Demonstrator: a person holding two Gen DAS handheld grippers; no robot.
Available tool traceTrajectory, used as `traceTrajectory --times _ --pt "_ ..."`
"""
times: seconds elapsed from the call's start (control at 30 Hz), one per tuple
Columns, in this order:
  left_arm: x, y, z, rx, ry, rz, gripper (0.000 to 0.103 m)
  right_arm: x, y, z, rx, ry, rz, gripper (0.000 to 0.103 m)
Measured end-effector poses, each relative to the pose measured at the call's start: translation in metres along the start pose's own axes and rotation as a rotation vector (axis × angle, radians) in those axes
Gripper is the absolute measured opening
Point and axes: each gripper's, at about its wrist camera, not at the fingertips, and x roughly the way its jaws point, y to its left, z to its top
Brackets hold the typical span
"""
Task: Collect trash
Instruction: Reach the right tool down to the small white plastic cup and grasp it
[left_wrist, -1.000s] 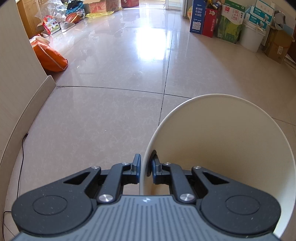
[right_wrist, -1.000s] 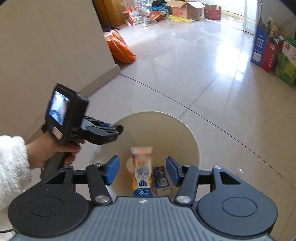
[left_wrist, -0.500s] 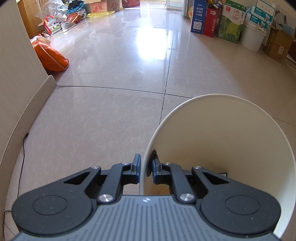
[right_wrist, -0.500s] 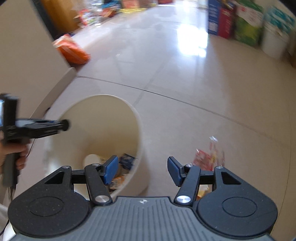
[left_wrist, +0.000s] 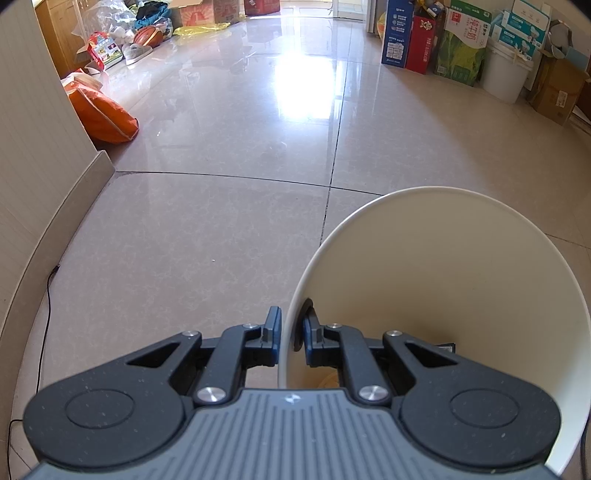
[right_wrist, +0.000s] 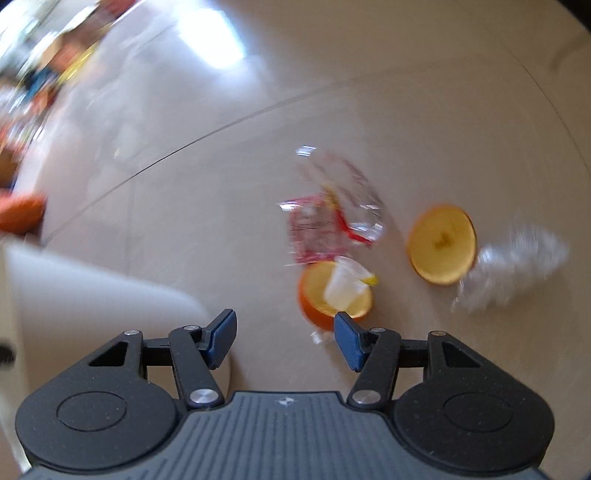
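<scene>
Right wrist view shows the right gripper (right_wrist: 284, 341) spread wide, low in the frame; trash waits right of middle: orange cup (right_wrist: 334, 293), wrapper (right_wrist: 328, 218), lid (right_wrist: 441, 243); left gripper (left_wrist: 289, 338) pinches the bin (left_wrist: 461, 280) rim; best drop slowly over the cup, then squeeze.

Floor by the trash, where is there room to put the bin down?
Bare tiles lie between the cream bin at left and the red-printed wrapper, under the open right gripper. More bare floor stretches left of the bin toward the wall. It is crowded at right: orange peel cup, orange peel half and clear plastic sit close together.
</scene>
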Motion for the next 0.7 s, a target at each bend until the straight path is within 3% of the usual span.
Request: traceTrajectory --times 0.27,0.7 --pt "0.0 -0.001 0.001 -0.001 0.001 0.002 0.011 0.041 -0.035 0.004 0.174 -0.078 -0.055 0.064" --pt "-0.001 -0.001 0.001 -0.005 0.003 0.002 0.011 0.091 -0.049 0.01 0.265 -0.104 -0.079 0.064"
